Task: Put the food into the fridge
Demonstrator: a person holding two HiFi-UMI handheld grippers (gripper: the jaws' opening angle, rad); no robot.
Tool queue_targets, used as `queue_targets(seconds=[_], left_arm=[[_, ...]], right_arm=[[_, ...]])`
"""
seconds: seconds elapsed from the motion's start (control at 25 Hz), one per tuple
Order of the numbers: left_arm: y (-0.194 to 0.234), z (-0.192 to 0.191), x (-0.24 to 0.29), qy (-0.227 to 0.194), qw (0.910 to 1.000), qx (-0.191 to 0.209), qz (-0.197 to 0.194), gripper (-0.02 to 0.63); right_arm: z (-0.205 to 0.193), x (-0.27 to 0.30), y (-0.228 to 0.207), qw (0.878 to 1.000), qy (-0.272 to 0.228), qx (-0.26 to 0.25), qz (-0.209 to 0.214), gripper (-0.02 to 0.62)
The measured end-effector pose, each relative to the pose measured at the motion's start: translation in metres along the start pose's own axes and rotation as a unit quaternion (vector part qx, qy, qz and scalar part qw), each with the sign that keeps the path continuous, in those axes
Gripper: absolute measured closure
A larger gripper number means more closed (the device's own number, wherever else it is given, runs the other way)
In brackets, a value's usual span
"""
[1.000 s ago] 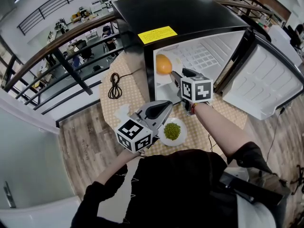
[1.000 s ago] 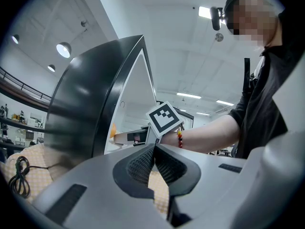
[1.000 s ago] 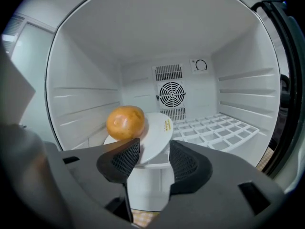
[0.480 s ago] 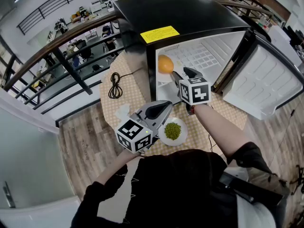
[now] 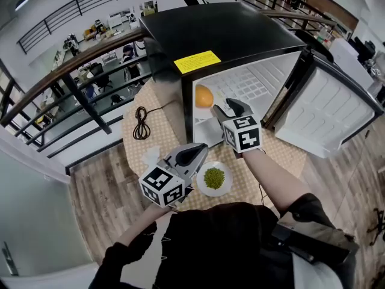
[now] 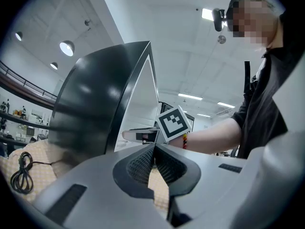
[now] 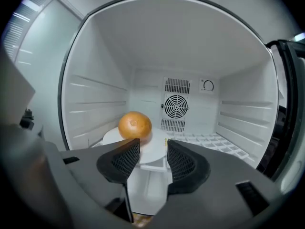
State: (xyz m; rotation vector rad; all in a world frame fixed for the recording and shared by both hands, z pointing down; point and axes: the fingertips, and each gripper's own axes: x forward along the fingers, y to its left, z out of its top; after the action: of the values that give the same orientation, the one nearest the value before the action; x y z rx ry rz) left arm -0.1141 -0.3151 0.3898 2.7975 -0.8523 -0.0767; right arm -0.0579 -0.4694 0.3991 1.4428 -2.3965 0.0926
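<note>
right gripper point(image 7: 152, 150) rolled; fingers point(image 7: 125, 160) just closing slightly, empty

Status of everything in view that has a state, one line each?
Fridge: door open.
Orange: on plate, inside fridge.
Greens: in dish, outside fridge.
Left gripper: shut, empty.
Right gripper: open, jaws just closed slightly, nothing between them.
Cable: coiled.

We are noting the orange point(image 7: 135, 125) sitting on a white plate point(image 7: 156, 152) inside the open fridge point(image 5: 228, 32), greens point(image 5: 214, 177) lying plated outside.
</note>
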Motion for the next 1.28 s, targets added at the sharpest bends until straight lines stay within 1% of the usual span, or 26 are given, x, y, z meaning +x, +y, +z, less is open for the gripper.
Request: queue_targets(seconds=[0.16, 0.2, 0.32, 0.36, 0.56, 0.68, 0.8, 0.96, 1.08, 1.28], left_arm=[[-0.003, -0.002, -0.005, 0.001, 0.9999, -0.003, -0.012, 0.592], [-0.005, -0.003, -0.008, -0.001, 0.9999, -0.004, -0.012, 0.592], [-0.007, -0.004, -0.019, -0.012, 0.9998, -0.008, -0.013, 0.592], [-0.007, -0.004, -0.021, -0.015, 0.9998, -0.008, -0.012, 0.592], [-0.013, 0.004, -0.031, -0.036, 0.9992, -0.019, -0.004, 0.592], [-0.031, 0.004, -0.031, -0.033, 0.9992, -0.019, -0.01, 0.592], [-0.046, 0.004, -0.032, -0.032, 0.9994, -0.014, 0.0, 0.592], [-0.077, 0.007, -0.027, -0.048, 0.9984, -0.021, 0.019, 0.592], [-0.104, 0.004, -0.016, -0.058, 0.9977, -0.023, 0.026, 0.592], [-0.156, -0.013, -0.002, -0.064, 0.9968, -0.025, 0.041, 0.592]], right_arm=[[0.004, -0.02, -0.001, 0.999, -0.022, 0.035, -0.007, 0.413], [0.005, -0.028, -0.002, 0.998, -0.031, 0.048, -0.012, 0.432], [0.002, -0.061, -0.007, 0.992, -0.061, 0.104, -0.031, 0.545], [-0.001, -0.071, -0.008, 0.989, -0.069, 0.124, -0.035, 0.555], [-0.013, -0.124, -0.003, 0.972, -0.094, 0.212, -0.026, 0.566], [-0.023, -0.157, -0.01, 0.963, -0.108, 0.247, -0.017, 0.566], [-0.036, -0.184, -0.02, 0.961, -0.109, 0.255, -0.01, 0.575], [-0.058, -0.231, -0.036, 0.959, -0.102, 0.266, -0.012, 0.578], [-0.07, -0.261, -0.046, 0.961, -0.096, 0.259, -0.006, 0.578], [-0.088, -0.309, -0.047, 0.966, -0.088, 0.244, 0.021, 0.578]])
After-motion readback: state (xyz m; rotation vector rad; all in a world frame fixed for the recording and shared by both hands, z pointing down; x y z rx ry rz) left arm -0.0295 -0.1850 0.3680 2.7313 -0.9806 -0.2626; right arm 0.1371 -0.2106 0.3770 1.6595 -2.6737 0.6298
